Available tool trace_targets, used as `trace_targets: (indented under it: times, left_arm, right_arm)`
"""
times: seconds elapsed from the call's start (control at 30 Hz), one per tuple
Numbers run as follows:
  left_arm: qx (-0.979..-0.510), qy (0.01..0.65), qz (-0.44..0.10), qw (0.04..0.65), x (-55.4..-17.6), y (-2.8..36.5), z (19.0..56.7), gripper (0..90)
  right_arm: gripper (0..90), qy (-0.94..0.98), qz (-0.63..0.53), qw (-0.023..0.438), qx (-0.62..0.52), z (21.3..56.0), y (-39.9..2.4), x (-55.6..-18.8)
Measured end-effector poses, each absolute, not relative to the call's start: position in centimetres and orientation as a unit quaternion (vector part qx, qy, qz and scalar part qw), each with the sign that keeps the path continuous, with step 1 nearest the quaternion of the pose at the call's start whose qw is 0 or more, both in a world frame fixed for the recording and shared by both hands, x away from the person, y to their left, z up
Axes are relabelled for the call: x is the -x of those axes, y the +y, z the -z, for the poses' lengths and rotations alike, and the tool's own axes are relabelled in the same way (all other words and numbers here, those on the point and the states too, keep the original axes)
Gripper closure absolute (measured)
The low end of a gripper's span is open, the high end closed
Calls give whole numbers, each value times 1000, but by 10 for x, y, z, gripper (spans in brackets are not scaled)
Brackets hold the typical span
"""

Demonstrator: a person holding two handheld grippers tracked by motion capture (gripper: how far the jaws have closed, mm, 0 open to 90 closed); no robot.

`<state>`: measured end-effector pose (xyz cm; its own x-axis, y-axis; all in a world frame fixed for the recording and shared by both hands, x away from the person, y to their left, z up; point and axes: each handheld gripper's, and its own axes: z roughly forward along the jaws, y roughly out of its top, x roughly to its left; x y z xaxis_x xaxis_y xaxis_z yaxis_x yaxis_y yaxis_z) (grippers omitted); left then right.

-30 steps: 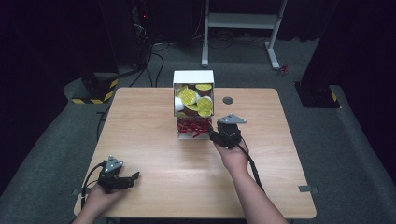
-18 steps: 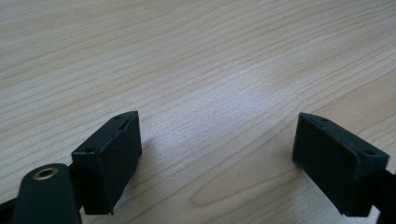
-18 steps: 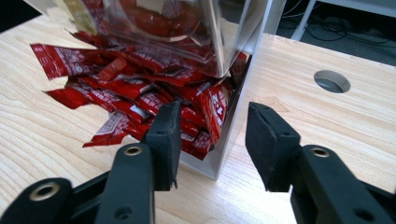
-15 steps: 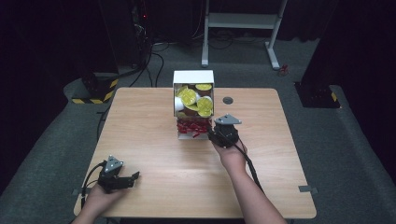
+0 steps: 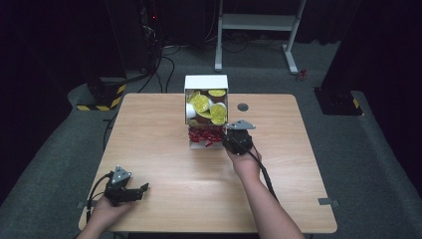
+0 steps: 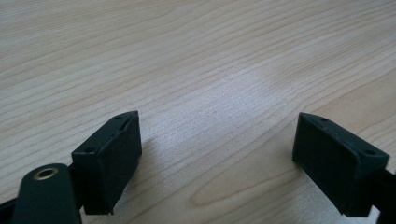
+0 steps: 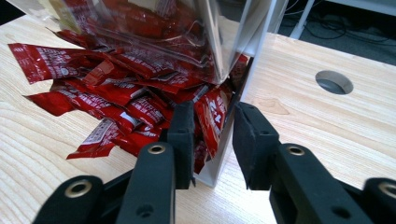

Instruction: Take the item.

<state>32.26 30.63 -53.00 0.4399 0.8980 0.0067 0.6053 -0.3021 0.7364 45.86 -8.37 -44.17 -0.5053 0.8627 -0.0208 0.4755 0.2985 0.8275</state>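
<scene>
Straddling the white box's (image 7: 243, 88) side wall, right gripper (image 7: 212, 135): 2 jaws part-closed, 1 inside among red sachets (image 7: 116, 107), 1 outside; contact with wall unclear. Box sits mid-table (image 5: 164, 129) toward far edge, gold-lidded cups (image 5: 201, 103) up top. Left gripper (image 5: 130, 191) at near-left corner, jaws wide apart, holding nothing.

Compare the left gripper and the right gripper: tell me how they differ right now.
The left gripper is wide open over bare table; the right gripper is narrowed around the white box wall and a red packet. The left sits near the table's front corner, the right mid-table. Both have black jaws.
</scene>
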Motion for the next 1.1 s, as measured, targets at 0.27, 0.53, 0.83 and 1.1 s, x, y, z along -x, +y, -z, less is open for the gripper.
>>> trace_targets:
  times: [0.27,0.53,0.83,1.1]
  left_arm:
    - [-777,485,-215,340,-322,306,530,160]
    - [-778,484,-213,340,-322,306,530,160]
    - [-778,482,-214,341,-322,307,530,160]
    - [-778,482,-215,341,-321,306,530,161]
  right_arm:
    - [753,769,-407,239,-431,441,-79,-465]
    - [778,771,-402,244,-429,441,-79,-467]
    - [778,772,-401,239,-432,444,-83,-467]
    - [787,774,-400,233,-432,445,-83,-470]
